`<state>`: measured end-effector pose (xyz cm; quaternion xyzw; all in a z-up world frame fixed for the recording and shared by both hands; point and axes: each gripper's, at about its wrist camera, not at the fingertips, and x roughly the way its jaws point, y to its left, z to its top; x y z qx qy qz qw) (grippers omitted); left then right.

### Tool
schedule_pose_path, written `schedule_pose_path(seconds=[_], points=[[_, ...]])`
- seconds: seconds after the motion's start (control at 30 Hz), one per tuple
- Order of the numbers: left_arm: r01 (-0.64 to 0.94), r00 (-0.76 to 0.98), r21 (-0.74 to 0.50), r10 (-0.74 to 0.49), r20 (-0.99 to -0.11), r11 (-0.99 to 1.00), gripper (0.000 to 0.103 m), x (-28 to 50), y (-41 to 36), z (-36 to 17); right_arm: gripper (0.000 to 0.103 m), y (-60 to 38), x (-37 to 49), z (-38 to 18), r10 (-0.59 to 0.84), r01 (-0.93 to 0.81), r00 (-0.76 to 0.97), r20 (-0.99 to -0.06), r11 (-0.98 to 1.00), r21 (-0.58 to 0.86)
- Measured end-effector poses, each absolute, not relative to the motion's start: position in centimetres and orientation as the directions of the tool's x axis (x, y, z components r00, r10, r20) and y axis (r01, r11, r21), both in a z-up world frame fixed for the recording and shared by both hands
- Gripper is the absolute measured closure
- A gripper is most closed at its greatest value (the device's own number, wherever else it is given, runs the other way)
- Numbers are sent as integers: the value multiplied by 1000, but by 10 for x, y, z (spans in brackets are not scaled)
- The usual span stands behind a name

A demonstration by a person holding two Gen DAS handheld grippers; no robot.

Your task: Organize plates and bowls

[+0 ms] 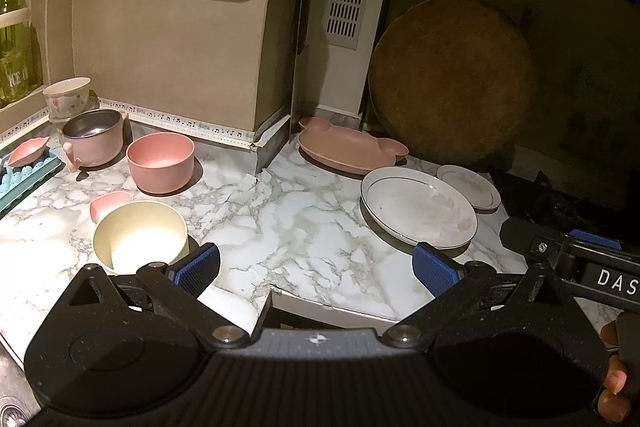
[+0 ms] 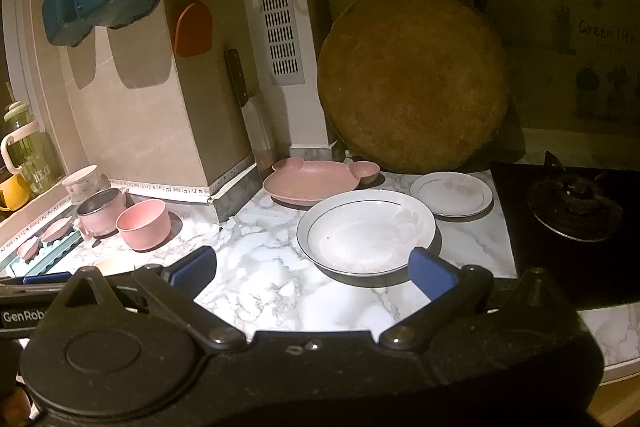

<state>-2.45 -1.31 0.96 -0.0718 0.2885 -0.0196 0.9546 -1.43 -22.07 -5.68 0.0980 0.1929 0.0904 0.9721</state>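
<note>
- The marble counter [image 1: 304, 223] sat in a dim kitchen corner, with a round wooden board [image 2: 412, 83] propped against the wall.
- My left gripper [image 1: 318, 267] hung spread wide and empty above the counter, with the cream bowl [image 1: 140, 237] just beside its left finger.
- My right gripper [image 2: 312, 273] was likewise gaping, holding nothing, its right finger over the near rim of the large white plate [image 2: 366, 231].
- The small white plate [image 2: 451, 193] and the pink bear-shaped plate [image 2: 316, 181] lay behind it, and the pink bowl [image 1: 161, 163] stood well to the left.
</note>
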Motion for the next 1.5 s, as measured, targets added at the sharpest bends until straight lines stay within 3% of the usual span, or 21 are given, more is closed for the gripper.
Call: schedule_pose_path(seconds=[0.93,1.5], points=[[-15,871,-134,-53,-489,991,0,-31,-10,18,1,-217,-24,-48,215,-160,937,-274,965,209],[-26,837,-105,-35,-546,994,0,34,-33,3,1,-235,34,-61,244,-171,903,-353,959,225]])
